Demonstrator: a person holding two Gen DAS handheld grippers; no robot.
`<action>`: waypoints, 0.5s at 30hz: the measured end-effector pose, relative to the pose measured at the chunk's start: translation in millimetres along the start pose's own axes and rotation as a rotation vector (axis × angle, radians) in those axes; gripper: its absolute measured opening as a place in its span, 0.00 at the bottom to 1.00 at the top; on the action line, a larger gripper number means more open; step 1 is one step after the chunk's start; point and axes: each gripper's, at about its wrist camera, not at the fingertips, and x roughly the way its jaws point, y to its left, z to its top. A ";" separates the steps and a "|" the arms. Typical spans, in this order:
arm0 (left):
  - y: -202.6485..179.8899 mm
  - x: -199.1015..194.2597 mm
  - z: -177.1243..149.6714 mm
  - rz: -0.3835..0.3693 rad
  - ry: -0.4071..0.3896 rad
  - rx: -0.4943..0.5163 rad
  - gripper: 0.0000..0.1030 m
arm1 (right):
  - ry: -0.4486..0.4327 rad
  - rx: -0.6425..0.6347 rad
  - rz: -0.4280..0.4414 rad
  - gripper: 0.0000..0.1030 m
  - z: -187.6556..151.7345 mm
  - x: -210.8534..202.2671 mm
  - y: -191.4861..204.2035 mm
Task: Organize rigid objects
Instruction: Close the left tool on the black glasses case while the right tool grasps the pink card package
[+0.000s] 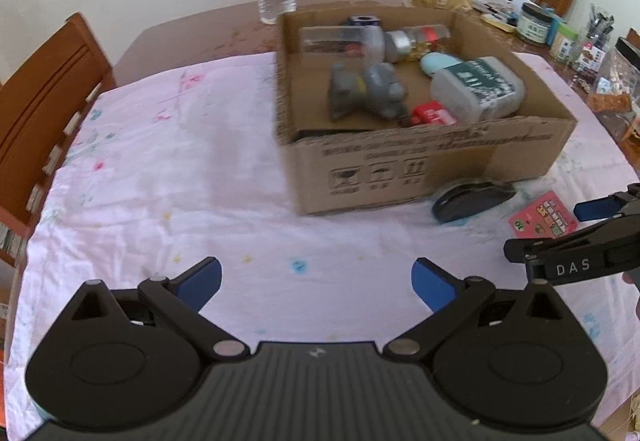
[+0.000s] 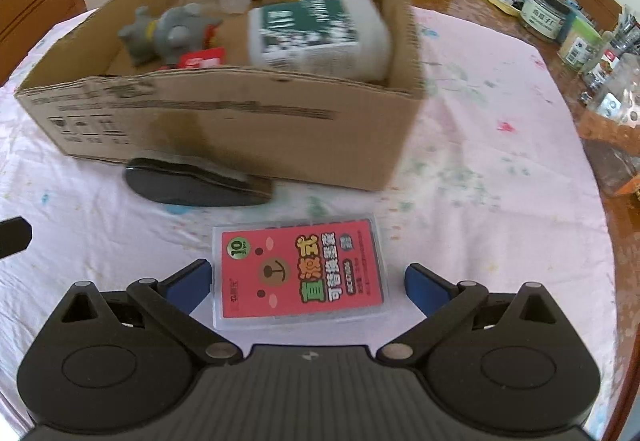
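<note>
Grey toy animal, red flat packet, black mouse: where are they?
Grey toy animal (image 1: 366, 91), left wrist view, its body.
Red flat packet (image 2: 300, 273), right wrist view, its label.
Black mouse (image 2: 196, 183), right wrist view, its top.

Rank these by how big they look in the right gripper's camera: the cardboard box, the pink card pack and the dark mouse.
1. cardboard box, by far the largest.
2. pink card pack and dark mouse: too similar to rank, and the pack sits nearer the camera, which inflates it.

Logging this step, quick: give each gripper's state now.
Left gripper: open, holding nothing.
Right gripper: open, fingers either side of the red card pack.
</note>
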 end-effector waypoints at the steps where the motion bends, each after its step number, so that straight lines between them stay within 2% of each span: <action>1: -4.7 1.6 2.4 -0.004 0.001 0.004 0.98 | 0.000 -0.003 0.001 1.00 -1.5 -0.5 -5.1; 5: -25.5 7.8 11.2 -0.021 -0.001 0.012 0.98 | -0.005 -0.019 0.011 1.00 0.4 2.3 -25.8; 15: -79.6 30.5 28.7 -0.061 0.010 -0.053 0.98 | -0.069 -0.213 0.119 1.00 -10.6 -1.4 -45.3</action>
